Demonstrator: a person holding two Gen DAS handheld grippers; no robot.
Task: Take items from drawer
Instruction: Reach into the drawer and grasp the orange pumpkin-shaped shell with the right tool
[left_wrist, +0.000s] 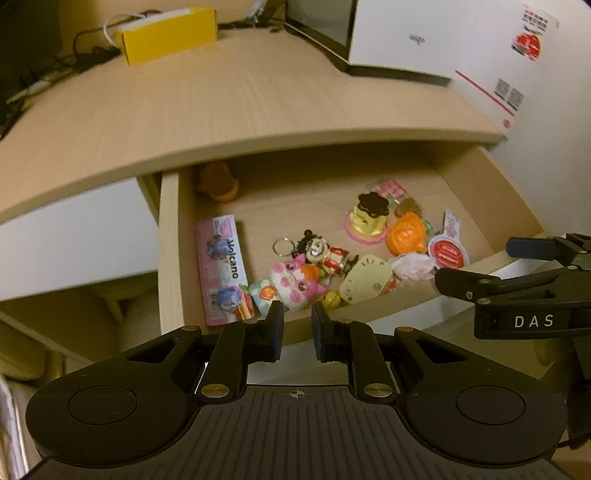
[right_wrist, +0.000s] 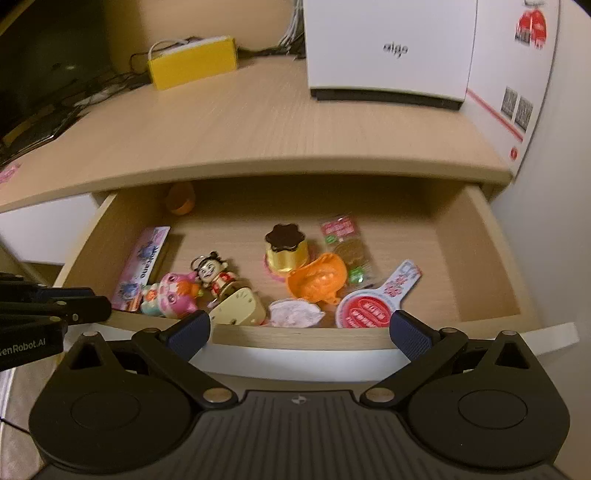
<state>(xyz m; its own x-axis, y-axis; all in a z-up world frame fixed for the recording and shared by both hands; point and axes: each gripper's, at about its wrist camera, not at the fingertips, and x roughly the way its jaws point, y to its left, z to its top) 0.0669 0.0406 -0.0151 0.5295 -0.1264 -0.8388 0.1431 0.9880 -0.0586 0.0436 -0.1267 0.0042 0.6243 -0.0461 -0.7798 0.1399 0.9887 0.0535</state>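
The wooden drawer (right_wrist: 295, 338) under the desk stands pulled out, with small items inside. At the left lies a pink Volcano pack (left_wrist: 221, 266). Beside it are a pink plush cat (left_wrist: 295, 282) and a doll keychain (left_wrist: 321, 253). Further right sit a pudding toy (right_wrist: 286, 249), an orange toy (right_wrist: 319, 280), a cream plastic piece (right_wrist: 240, 306) and a red-and-white packet (right_wrist: 369, 310). My left gripper (left_wrist: 297, 325) hovers at the drawer's front edge, near the plush cat, its fingers a narrow gap apart and holding nothing. My right gripper (right_wrist: 300, 332) is wide open in front of the drawer, also holding nothing.
On the desk top (left_wrist: 221, 96) stand a yellow box (right_wrist: 192, 66) with cables, a white device (right_wrist: 388, 48) and a white carton (left_wrist: 517, 66). An orange-brown object (right_wrist: 181, 197) sits deep at the drawer's back left. A wall (right_wrist: 554, 221) closes off the right side.
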